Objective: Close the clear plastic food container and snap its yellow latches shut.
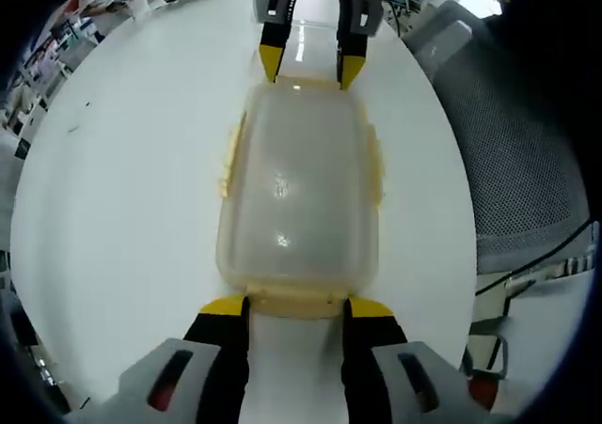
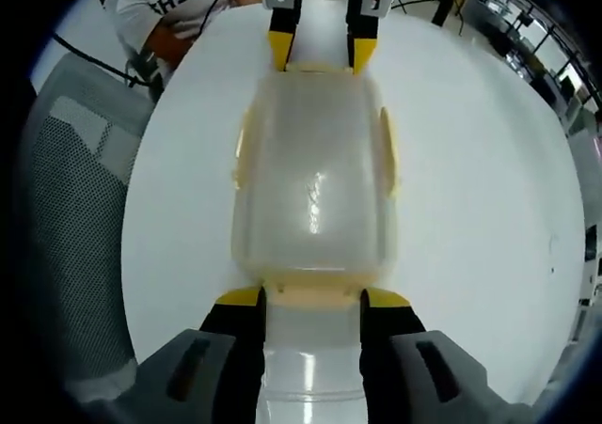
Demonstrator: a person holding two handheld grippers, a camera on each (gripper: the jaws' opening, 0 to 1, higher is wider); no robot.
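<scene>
Clear plastic food container (image 1: pixel 299 194), lid on, sits mid white round desk (image 1: pixel 122 208), between the two grippers. Left gripper (image 1: pixel 296 306) at its near short end in left gripper view: fingers (image 1: pixel 224 306) spread abt as wide as the yellow end latch (image 1: pixel 296 299), tips touching container edge, nothing clamped. Right gripper (image 2: pixel 312 299) at the opposite end, fingers (image 2: pixel 240 298) likewise apart, straddling that end's latch (image 2: pixel 312 288), not gripping. Side latches (image 1: pixel 229 156) yellow, along both long sides. Grey mesh chair (image 1: pixel 513 161) just beside desk. Person in white printed shirt (image 2: pixel 179 1) past desk's far edge in right gripper view.
</scene>
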